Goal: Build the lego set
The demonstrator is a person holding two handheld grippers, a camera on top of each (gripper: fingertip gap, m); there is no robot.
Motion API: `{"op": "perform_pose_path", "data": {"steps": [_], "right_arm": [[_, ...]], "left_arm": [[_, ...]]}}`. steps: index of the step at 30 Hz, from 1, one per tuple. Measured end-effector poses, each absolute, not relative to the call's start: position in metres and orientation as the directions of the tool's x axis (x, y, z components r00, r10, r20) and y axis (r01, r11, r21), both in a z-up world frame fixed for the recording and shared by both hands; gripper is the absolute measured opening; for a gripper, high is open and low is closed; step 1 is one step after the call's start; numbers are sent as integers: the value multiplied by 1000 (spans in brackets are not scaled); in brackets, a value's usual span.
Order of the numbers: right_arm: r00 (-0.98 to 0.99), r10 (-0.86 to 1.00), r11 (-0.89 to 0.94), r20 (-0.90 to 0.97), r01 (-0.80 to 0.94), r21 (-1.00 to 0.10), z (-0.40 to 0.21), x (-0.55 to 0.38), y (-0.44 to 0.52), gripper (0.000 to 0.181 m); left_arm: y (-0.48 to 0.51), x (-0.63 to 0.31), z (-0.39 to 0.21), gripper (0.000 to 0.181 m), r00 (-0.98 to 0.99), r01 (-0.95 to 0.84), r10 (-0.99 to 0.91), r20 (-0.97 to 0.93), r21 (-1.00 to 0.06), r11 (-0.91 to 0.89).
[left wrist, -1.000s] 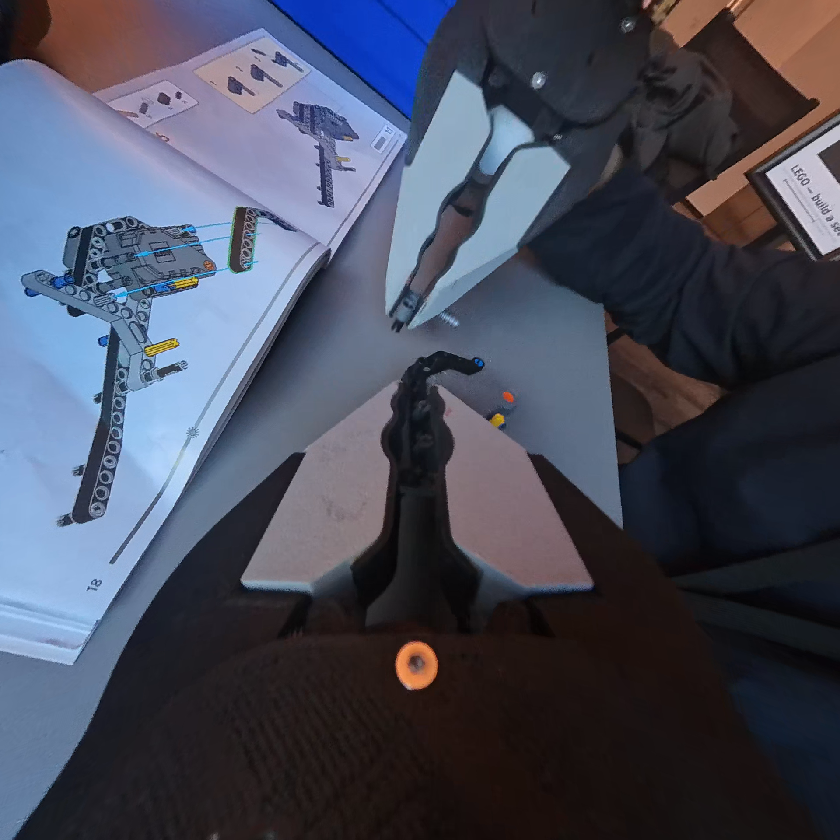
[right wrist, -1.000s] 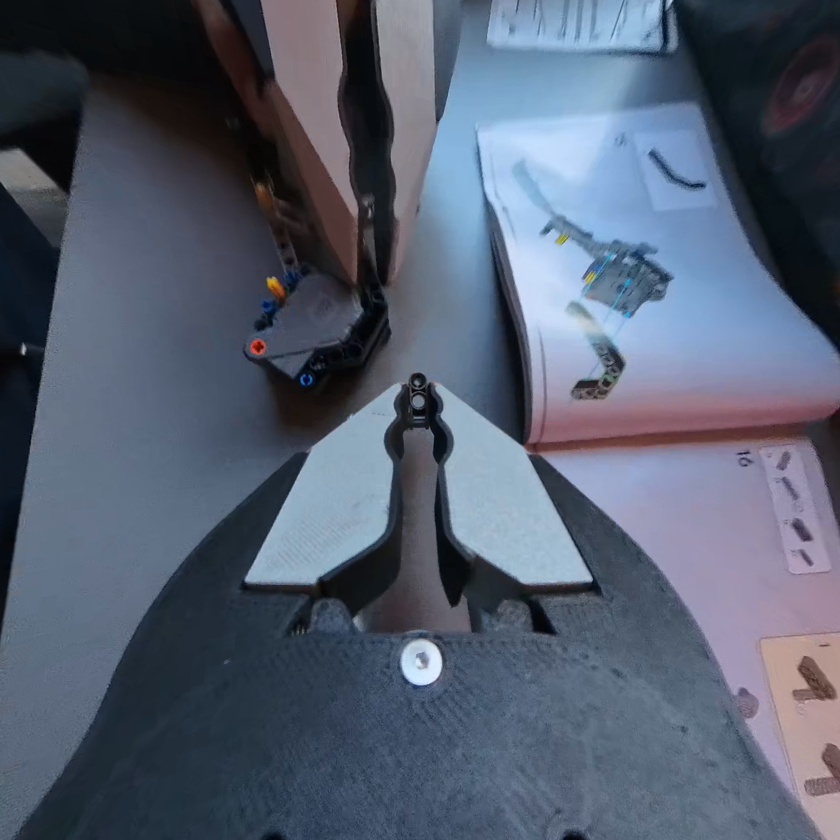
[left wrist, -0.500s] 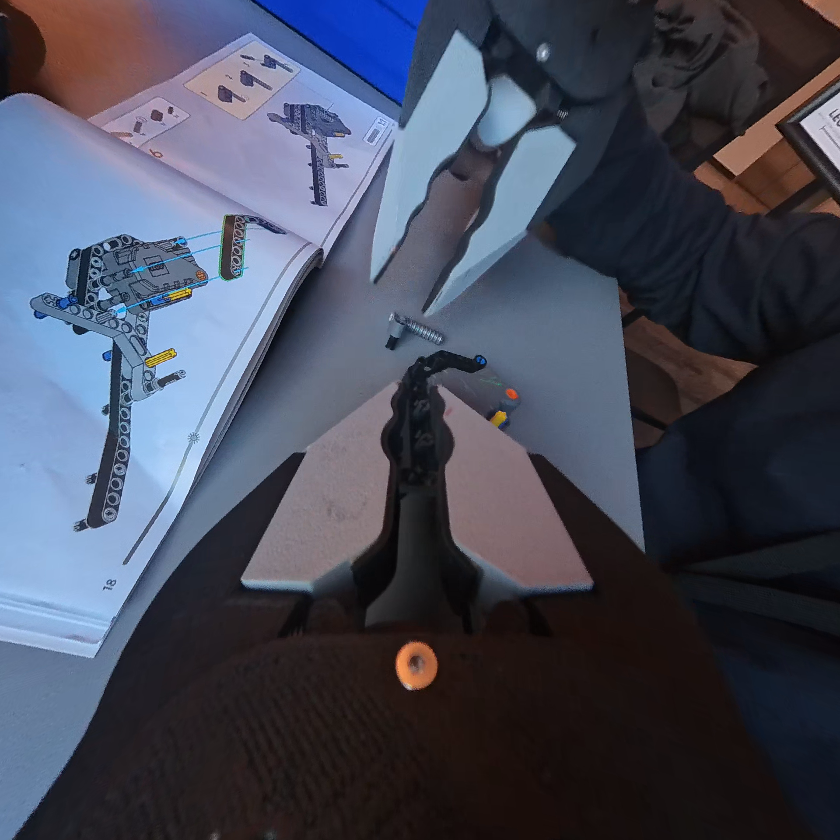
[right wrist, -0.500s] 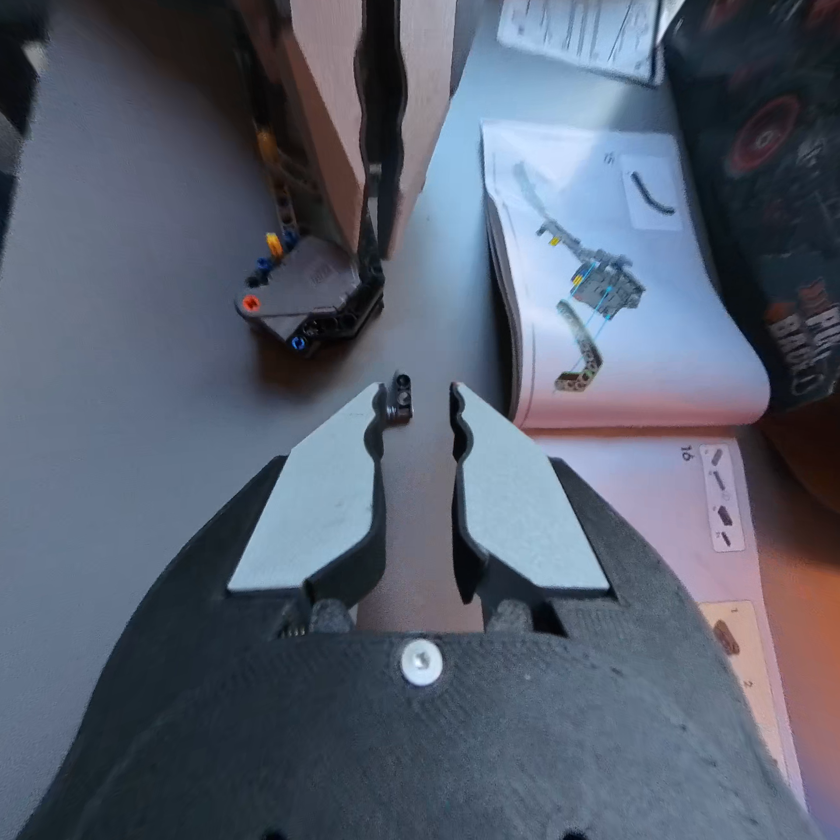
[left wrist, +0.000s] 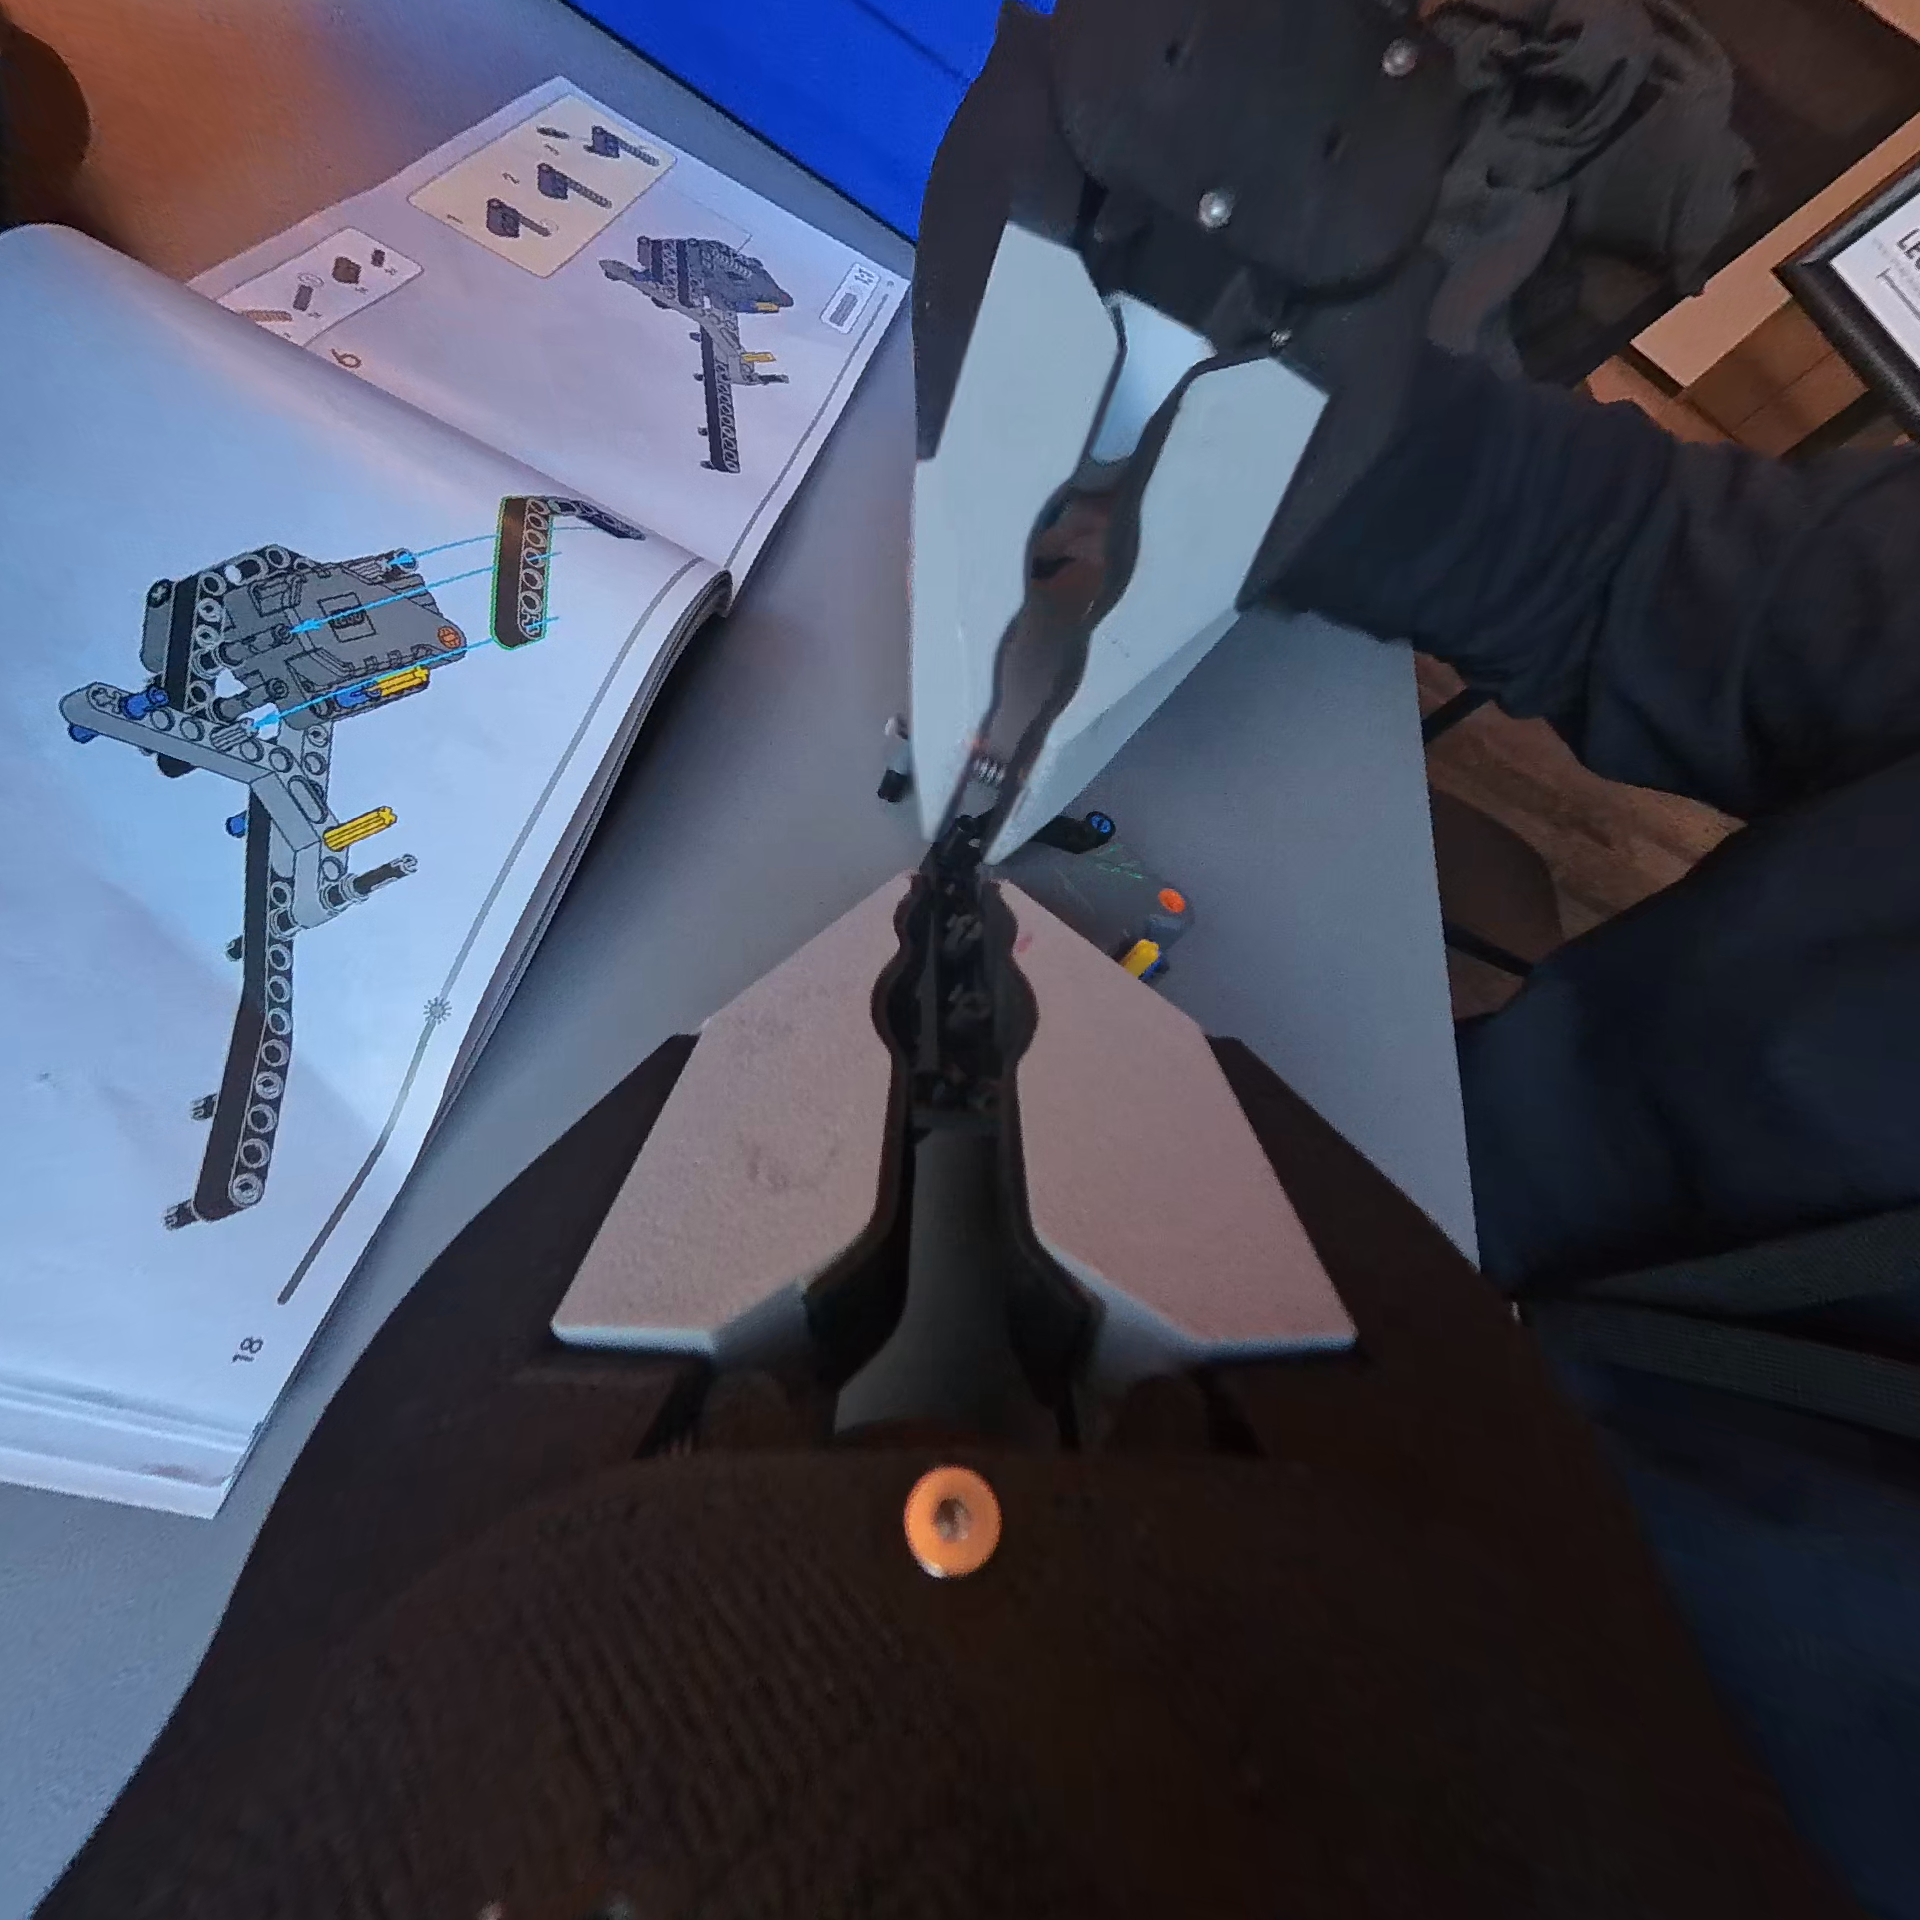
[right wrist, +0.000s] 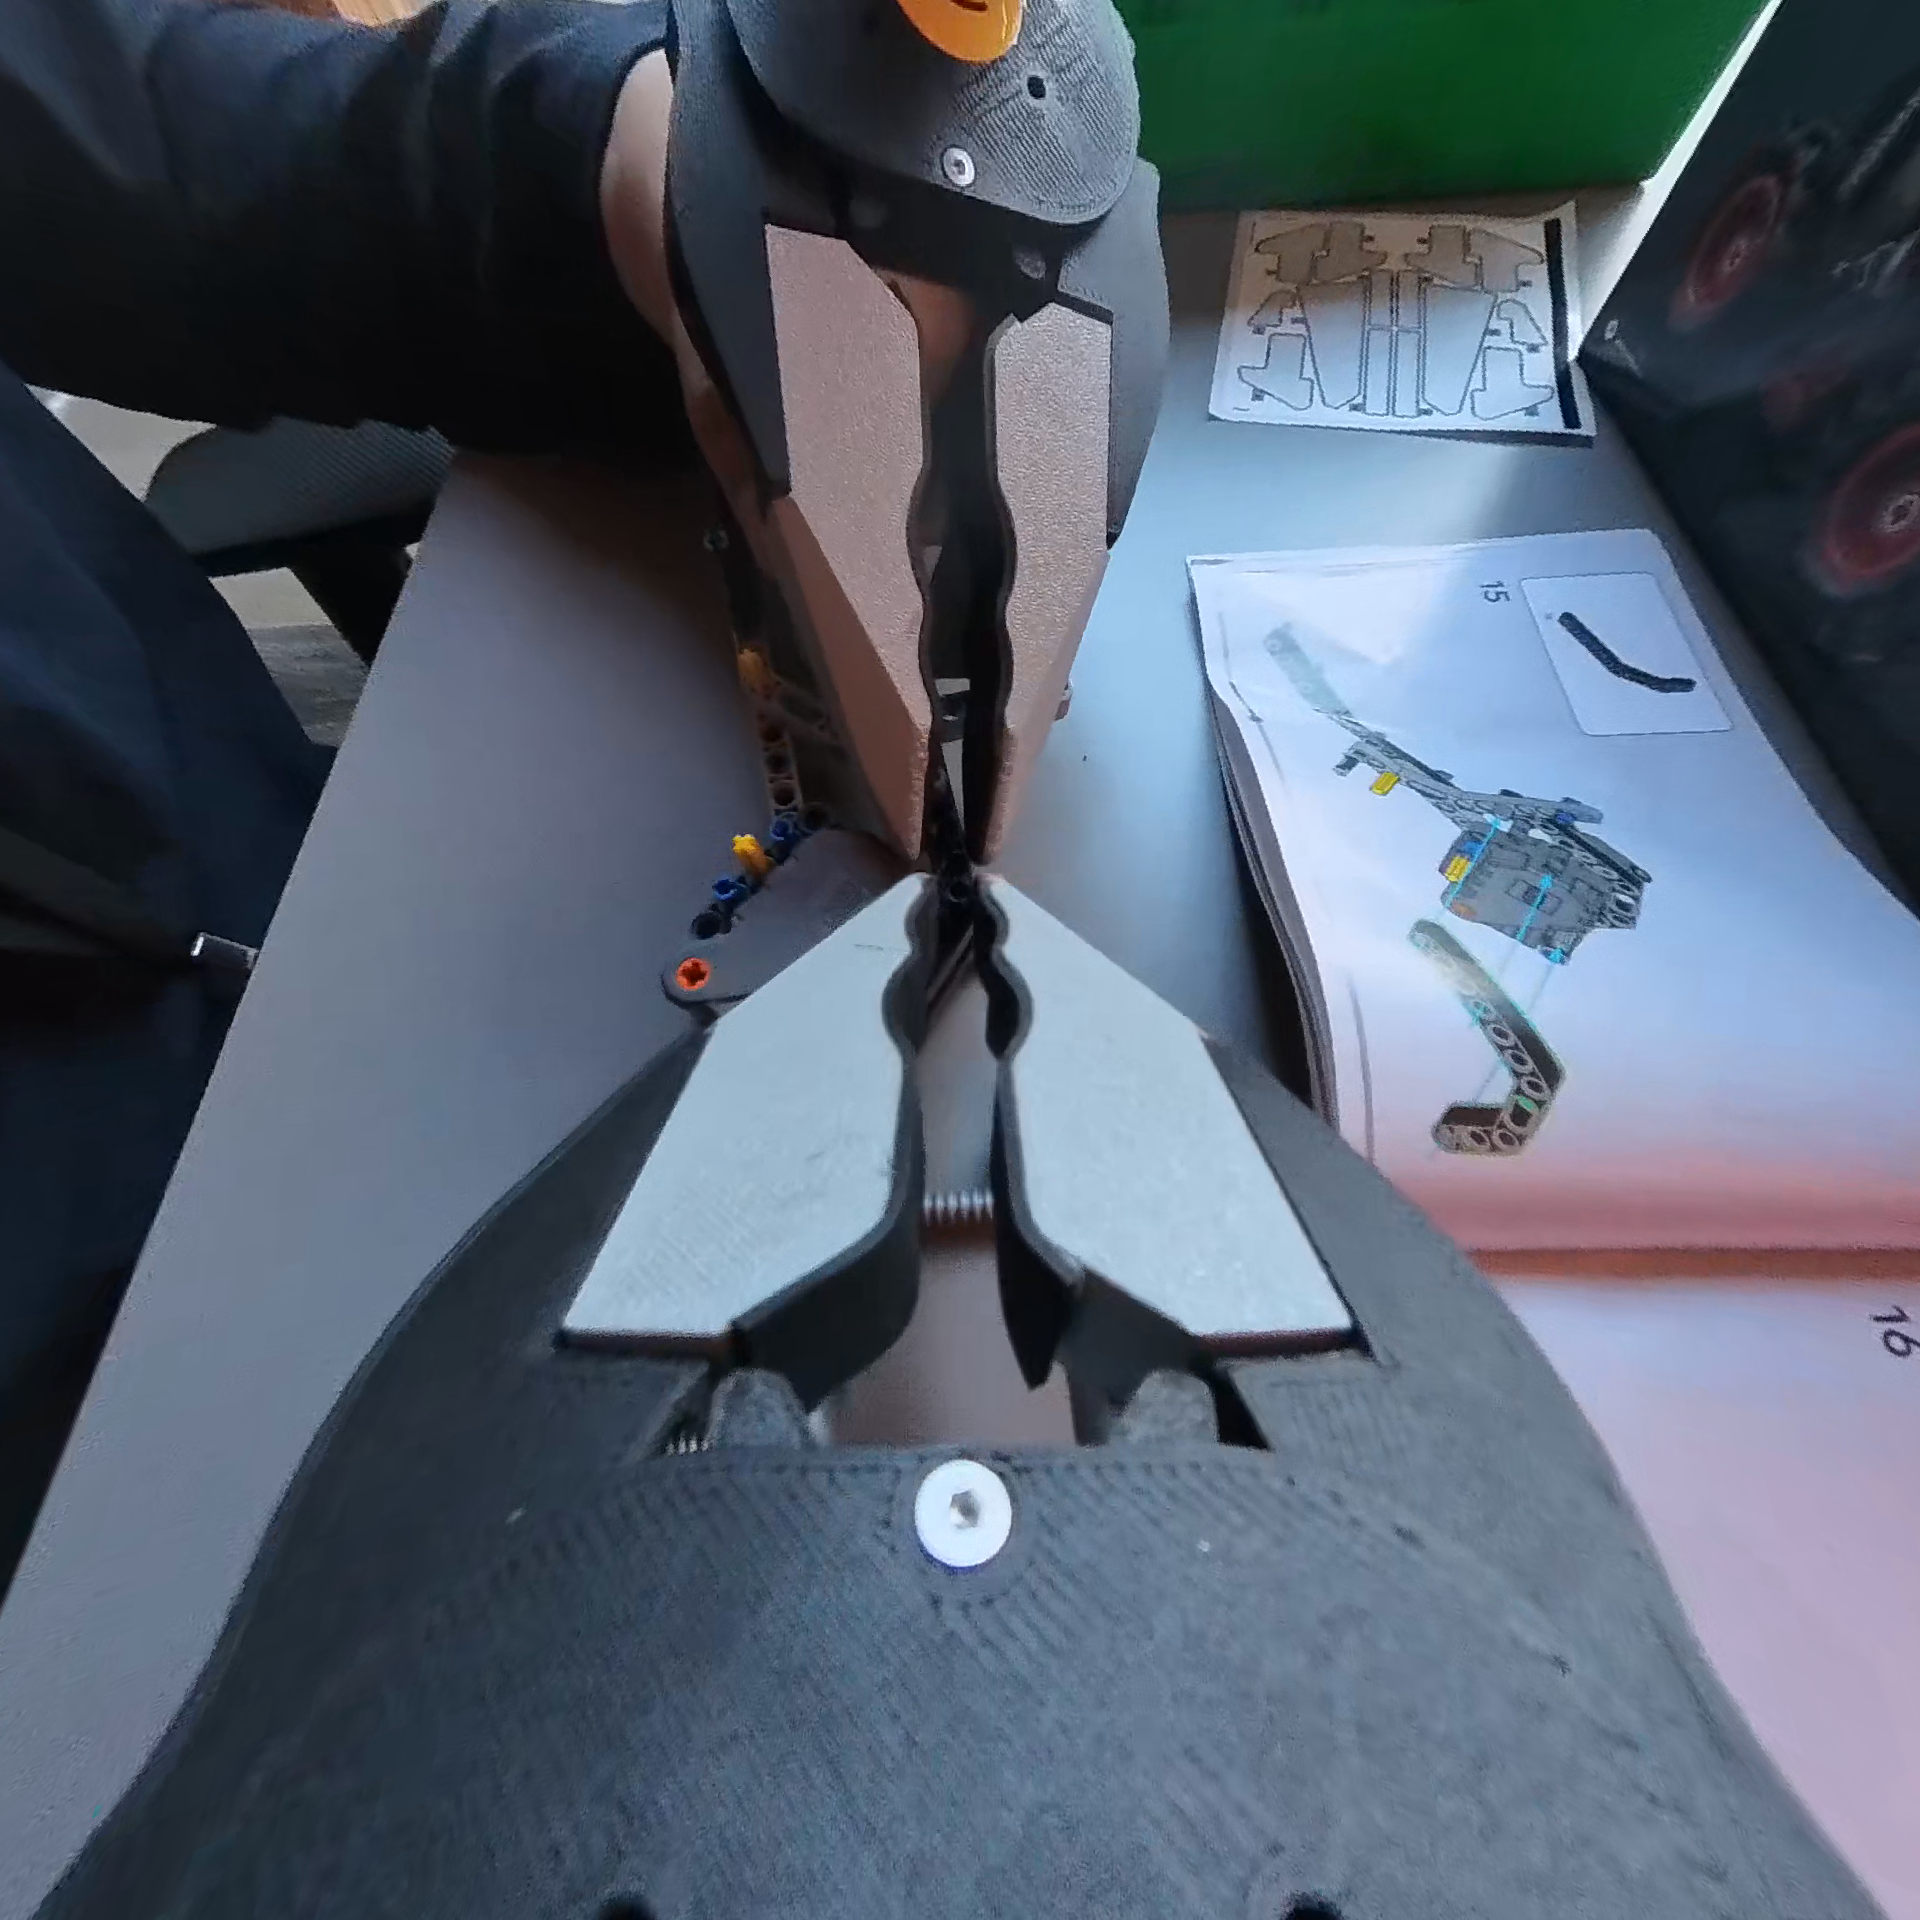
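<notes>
My left gripper is shut on the black beam of the part-built Lego assembly, whose grey body with orange and yellow pins lies on the table just right of the tips. My right gripper comes in from above, tip to tip with the left one. In the right wrist view, my right gripper is closed on the end of the same black beam, facing the left gripper. The assembly sits left of the tips. A small spring piece lies on the table, mostly hidden by the right gripper.
The open instruction booklet lies left of the grippers and shows in the right wrist view too. A sticker sheet, a dark set box and a green box stand beyond. The table edge is close. Left and right tips are no more than a few centimetres apart.
My right gripper opened and left the small spring piece on the table. It then moved to the left gripper's tips and closed on the black beam. The left gripper held still.
</notes>
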State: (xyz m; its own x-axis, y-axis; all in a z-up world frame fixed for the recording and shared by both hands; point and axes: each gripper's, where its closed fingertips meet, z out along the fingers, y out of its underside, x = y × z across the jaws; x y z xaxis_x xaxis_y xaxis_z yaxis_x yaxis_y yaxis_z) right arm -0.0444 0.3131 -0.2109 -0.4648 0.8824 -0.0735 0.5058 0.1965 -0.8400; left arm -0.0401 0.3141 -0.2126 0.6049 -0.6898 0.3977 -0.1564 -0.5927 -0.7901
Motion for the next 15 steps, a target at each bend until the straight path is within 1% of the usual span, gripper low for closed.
{"op": "perform_pose_path", "data": {"steps": [5, 10, 15], "right_arm": [[-456, 888, 188, -63, 484, -855, -211, -47, 314, 2], [-403, 913, 150, -68, 486, -861, -211, -49, 312, 2], [-393, 916, 139, -82, 502, -854, -212, -47, 309, 1]], "left_arm": [[315, -40, -213, 7, 613, -165, -690, 386, -791, -589], [313, -39, -214, 11, 605, -175, -697, 385, -790, -588], [311, -38, -215, 6, 604, -199, -712, 358, -798, -570]]}}
